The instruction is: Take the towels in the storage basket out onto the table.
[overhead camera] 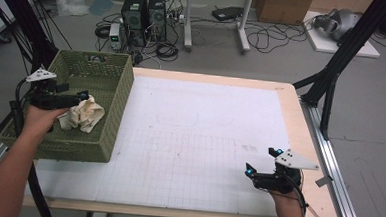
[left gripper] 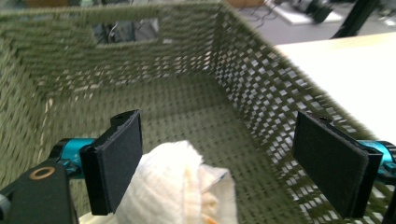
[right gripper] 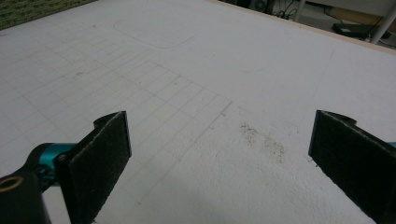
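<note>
- My left gripper [overhead camera: 84, 96] hangs over the green basket [overhead camera: 111, 129], jaws spread wide; the cream cloth [overhead camera: 84, 116] lies bunched inside the basket, on the side toward me.
- In the left gripper view the cloth [left gripper: 175, 186] sits low between the jaws, crowding the left pad [left gripper: 116, 163] and well short of the other; whether it touches that pad I cannot tell.
- My right gripper [overhead camera: 261, 161] is spread too, holding nothing, over the white mat [overhead camera: 204, 134] well apart from the basket, so the left is far nearer.
</note>
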A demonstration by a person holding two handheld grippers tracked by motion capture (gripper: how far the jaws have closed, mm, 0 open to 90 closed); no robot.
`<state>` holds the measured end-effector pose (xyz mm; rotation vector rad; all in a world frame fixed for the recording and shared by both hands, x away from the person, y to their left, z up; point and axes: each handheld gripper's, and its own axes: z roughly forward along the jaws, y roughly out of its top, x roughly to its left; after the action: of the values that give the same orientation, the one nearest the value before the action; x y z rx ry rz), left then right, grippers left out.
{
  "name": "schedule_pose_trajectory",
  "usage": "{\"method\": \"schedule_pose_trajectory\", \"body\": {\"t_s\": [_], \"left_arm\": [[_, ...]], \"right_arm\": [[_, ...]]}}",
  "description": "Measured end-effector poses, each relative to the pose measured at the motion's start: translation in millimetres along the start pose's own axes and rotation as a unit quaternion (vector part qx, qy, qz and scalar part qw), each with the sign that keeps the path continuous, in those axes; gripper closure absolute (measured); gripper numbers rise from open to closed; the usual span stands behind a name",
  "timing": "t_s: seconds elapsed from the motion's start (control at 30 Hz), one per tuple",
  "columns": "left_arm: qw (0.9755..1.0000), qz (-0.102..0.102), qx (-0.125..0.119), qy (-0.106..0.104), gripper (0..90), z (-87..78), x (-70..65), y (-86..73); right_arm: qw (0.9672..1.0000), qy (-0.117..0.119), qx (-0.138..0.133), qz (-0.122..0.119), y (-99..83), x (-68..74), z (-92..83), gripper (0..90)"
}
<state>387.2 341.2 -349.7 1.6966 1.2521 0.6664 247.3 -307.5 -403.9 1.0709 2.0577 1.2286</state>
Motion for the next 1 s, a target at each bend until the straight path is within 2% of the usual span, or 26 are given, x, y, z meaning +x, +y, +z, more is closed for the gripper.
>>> {"method": "schedule_pose_trajectory", "body": {"t_s": [0.03,0.07,0.1,0.13,0.2,0.23,0.27,0.33,0.37,0.43,0.47,0.57,0.6,0.67,0.7,0.73,0.77,0.8,0.83,0.87,0.9,0.93,0.97,1.0], "left_arm": [[0.9999,-0.001,0.010,0.005,16.9,3.0,1.2,-1.0],[0.9991,-0.008,0.037,0.019,17.2,8.4,3.4,-3.5],[0.9984,-0.012,0.050,0.026,17.4,11.0,4.4,-5.2],[0.9984,-0.012,0.050,0.026,17.4,11.0,4.4,-5.2],[0.9962,-0.015,0.076,0.039,17.7,16.5,7.5,-8.5],[0.9962,-0.015,0.076,0.039,17.9,16.5,7.5,-8.5],[0.9947,-0.019,0.090,0.046,18.5,19.7,9.4,-10.4],[0.9941,-0.019,0.096,0.048,20.0,20.8,9.7,-11.1],[0.9923,-0.021,0.109,0.055,20.0,22.8,9.8,-12.3],[0.9869,-0.022,0.147,0.063,22.4,28.3,10.1,-15.6],[0.9869,-0.022,0.147,0.063,23.4,28.3,10.1,-15.6],[0.9824,-0.026,0.171,0.069,23.7,34.8,11.4,-19.1],[0.9802,-0.025,0.181,0.075,24.7,38.2,11.1,-21.1],[0.9795,-0.025,0.185,0.076,25.4,39.3,11.2,-21.8],[0.9789,-0.025,0.189,0.074,27.8,40.0,11.6,-22.3],[0.9769,-0.025,0.197,0.079,29.4,41.1,12.3,-23.7],[0.9769,-0.025,0.197,0.079,31.9,41.1,12.3,-23.7],[0.9748,-0.022,0.207,0.079,31.9,41.2,13.5,-24.6],[0.9729,-0.023,0.216,0.078,39.9,42.0,14.1,-25.8],[0.9711,-0.022,0.225,0.076,39.9,42.6,14.0,-26.6],[0.9693,-0.012,0.235,0.071,49.7,43.7,12.7,-27.4],[0.9693,-0.012,0.235,0.071,52.5,43.7,12.7,-27.4],[0.9676,0.001,0.243,0.068,57.6,44.3,11.0,-27.2],[0.9670,0.006,0.246,0.067,63.1,44.2,10.0,-26.6]], "right_arm": [[1.0000,0.000,0.000,0.001,-0.1,0.0,-0.3,4.9],[1.0000,0.000,0.000,0.001,-0.2,-0.3,-0.3,4.9],[1.0000,0.000,0.000,0.001,-0.3,-0.6,-0.2,4.9],[1.0000,0.000,-0.001,0.001,-0.3,-0.8,-0.1,4.9],[1.0000,0.000,0.001,0.001,-0.7,-1.0,0.0,4.9],[1.0000,0.000,0.001,0.001,-0.8,-1.0,0.0,4.9],[1.0000,0.000,0.002,0.000,-1.0,-1.1,0.1,4.9],[1.0000,-0.001,0.002,0.001,-1.1,-1.0,0.1,4.9],[1.0000,-0.001,0.002,0.000,-1.1,-1.0,0.0,4.9],[1.0000,0.000,0.002,0.000,-1.3,-1.0,-0.1,4.9],[1.0000,-0.001,0.002,0.001,-1.3,-1.0,-0.1,4.9],[1.0000,-0.001,0.002,0.002,-1.4,-0.6,0.1,4.9],[1.0000,0.000,0.004,0.002,-1.4,0.1,0.0,4.9],[1.0000,0.001,0.004,-0.001,-1.4,0.0,0.2,4.9],[1.0000,0.000,0.005,0.000,-1.5,0.2,0.6,4.9],[1.0000,0.001,0.005,0.000,-1.7,0.2,0.9,4.9],[1.0000,0.001,0.005,0.000,-1.7,0.2,0.9,4.9],[1.0000,0.000,0.006,0.000,-1.8,0.3,1.1,4.9],[1.0000,0.000,0.007,-0.002,-1.9,0.4,1.5,4.9],[1.0000,0.000,0.007,-0.002,-1.9,0.4,1.5,4.9],[1.0000,0.000,0.008,0.000,-1.8,1.1,1.7,4.9],[1.0000,0.001,0.007,-0.002,-1.7,1.0,2.0,4.9],[1.0000,0.000,0.007,-0.004,-1.6,0.9,2.1,4.9],[1.0000,0.000,0.008,-0.004,-1.6,1.0,2.1,4.9]]}}
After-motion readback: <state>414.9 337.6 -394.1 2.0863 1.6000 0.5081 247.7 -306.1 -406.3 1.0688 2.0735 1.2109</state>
